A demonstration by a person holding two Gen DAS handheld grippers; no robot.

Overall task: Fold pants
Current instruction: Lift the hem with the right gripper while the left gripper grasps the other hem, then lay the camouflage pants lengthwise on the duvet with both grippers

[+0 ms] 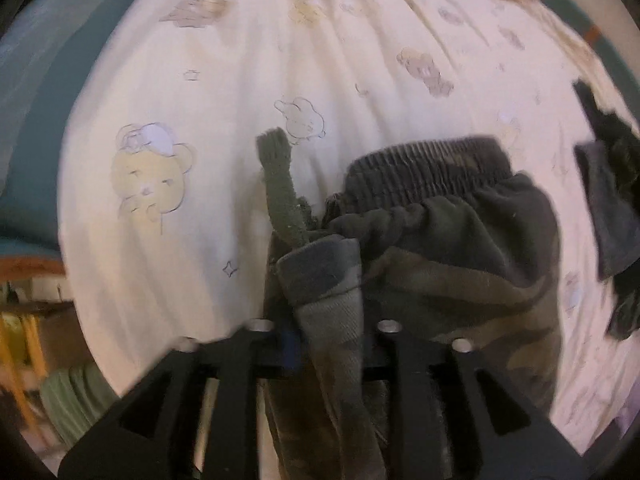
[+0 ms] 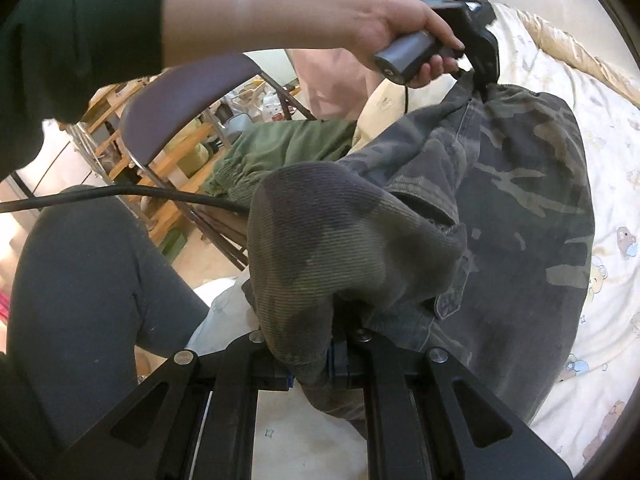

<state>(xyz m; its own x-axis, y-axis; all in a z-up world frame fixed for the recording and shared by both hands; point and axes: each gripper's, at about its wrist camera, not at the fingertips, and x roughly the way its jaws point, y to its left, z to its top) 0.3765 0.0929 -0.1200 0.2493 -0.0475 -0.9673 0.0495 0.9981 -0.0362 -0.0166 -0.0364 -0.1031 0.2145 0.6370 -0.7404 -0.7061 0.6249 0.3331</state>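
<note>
Dark camouflage pants (image 1: 460, 248) lie on a white bed sheet with bear prints (image 1: 200, 100). Their ribbed waistband (image 1: 428, 168) faces away in the left wrist view, with a green drawstring (image 1: 280, 188) sticking up. My left gripper (image 1: 326, 328) is shut on a ribbed leg cuff (image 1: 320, 272), held over the pants. In the right wrist view my right gripper (image 2: 310, 356) is shut on another ribbed cuff (image 2: 332, 240), lifted above the pants (image 2: 520, 200). The left gripper (image 2: 486, 88) shows there too, pinching the far edge of the fabric, held by a hand.
Dark clothes (image 1: 616, 216) lie on the sheet at the right. A folding chair (image 2: 180, 100) with a green garment (image 2: 280, 148) stands beside the bed. The person's leg (image 2: 80, 280) is at the left. A black cable (image 2: 120, 194) runs across. Wooden shelves stand behind.
</note>
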